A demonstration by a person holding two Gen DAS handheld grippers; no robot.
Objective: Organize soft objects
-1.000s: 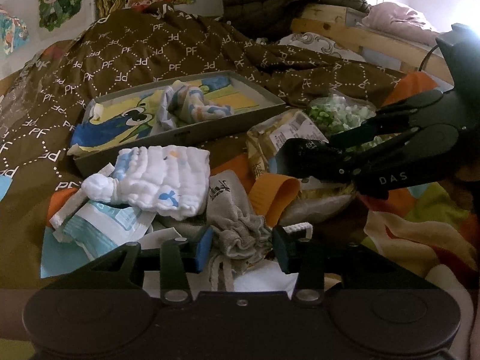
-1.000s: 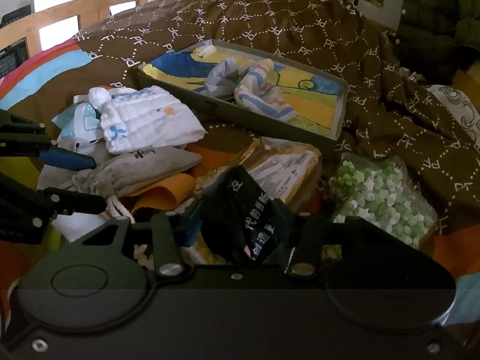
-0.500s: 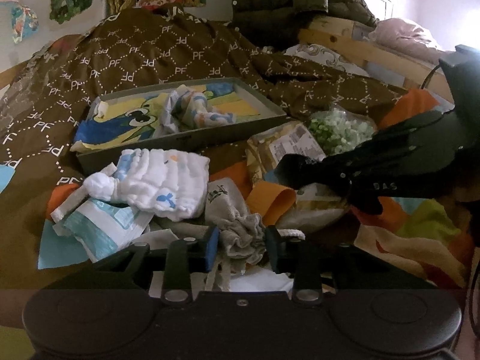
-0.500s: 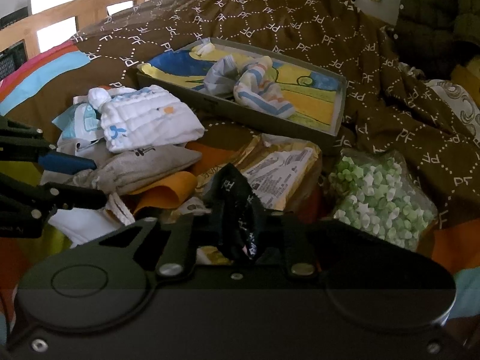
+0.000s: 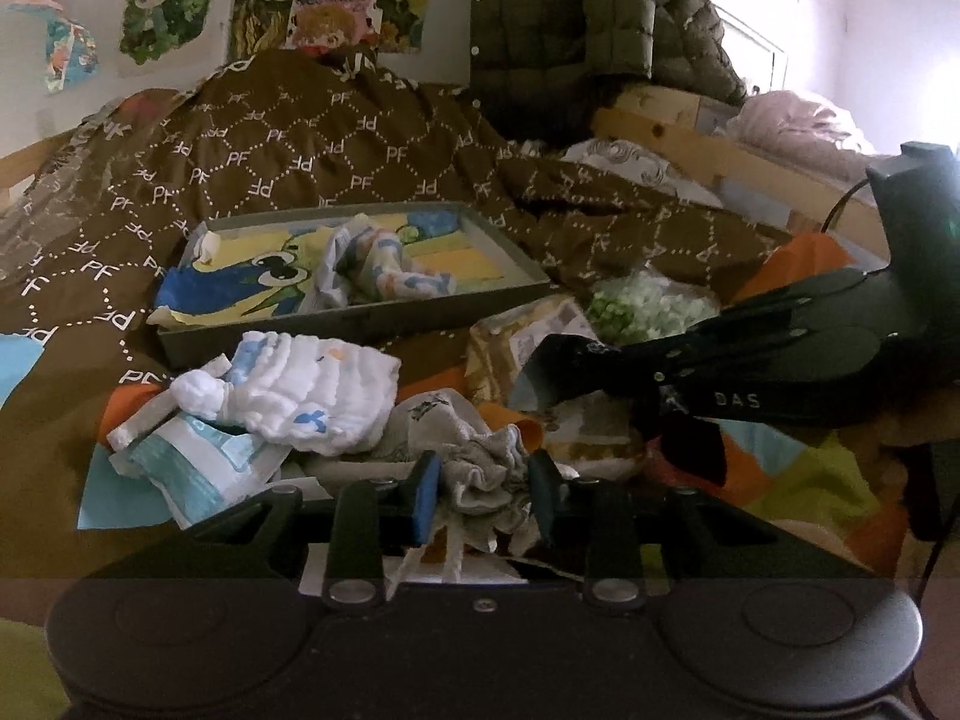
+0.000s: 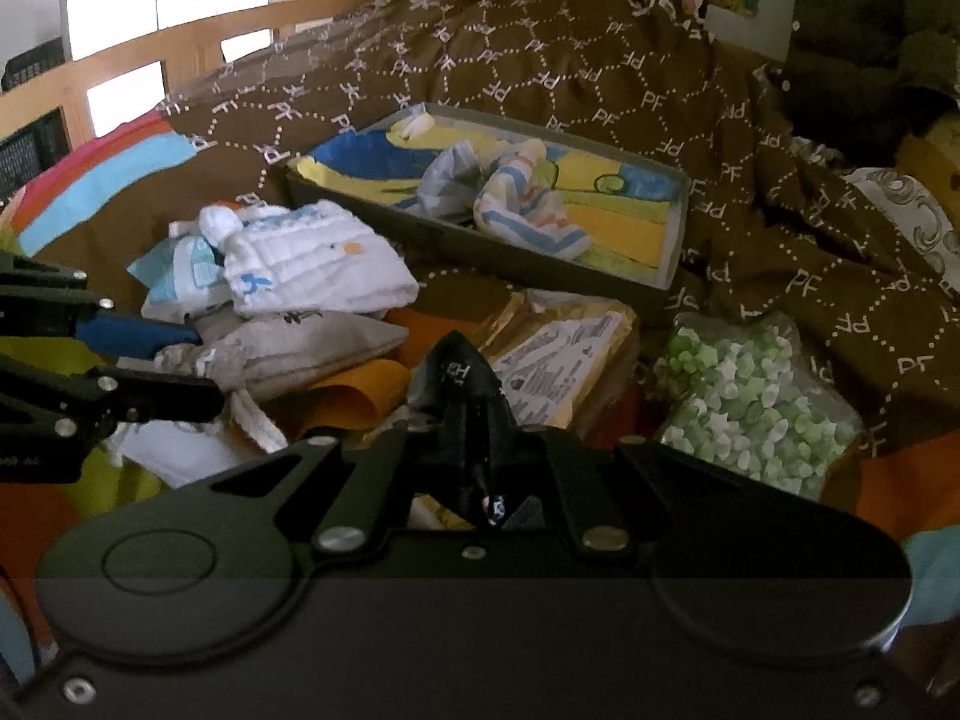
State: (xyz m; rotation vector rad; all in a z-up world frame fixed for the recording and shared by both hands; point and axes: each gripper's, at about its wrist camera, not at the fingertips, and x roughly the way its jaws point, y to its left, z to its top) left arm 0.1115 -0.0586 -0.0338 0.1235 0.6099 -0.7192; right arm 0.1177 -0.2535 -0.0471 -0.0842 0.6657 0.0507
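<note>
- Left hand-held gripper [image 5: 483,495]: jaws part-closed, pinching the bunched cuff of the grey sock [image 5: 447,429] on the bed. Risk: the loose cuff may slip out, or drag the white cloth [image 5: 312,396] resting on it.
- Right hand-held gripper [image 6: 480,468]: clamped tight on black fabric [image 6: 465,393]; only an edge is held, so it may slip.
- Readable writing: "PF" on the brown quilt [image 5: 312,144]; "DAS" on the right gripper.

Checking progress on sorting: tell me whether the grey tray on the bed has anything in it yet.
Not empty. The grey tray holds a crumpled striped cloth lying on a cartoon-printed sheet.
</note>
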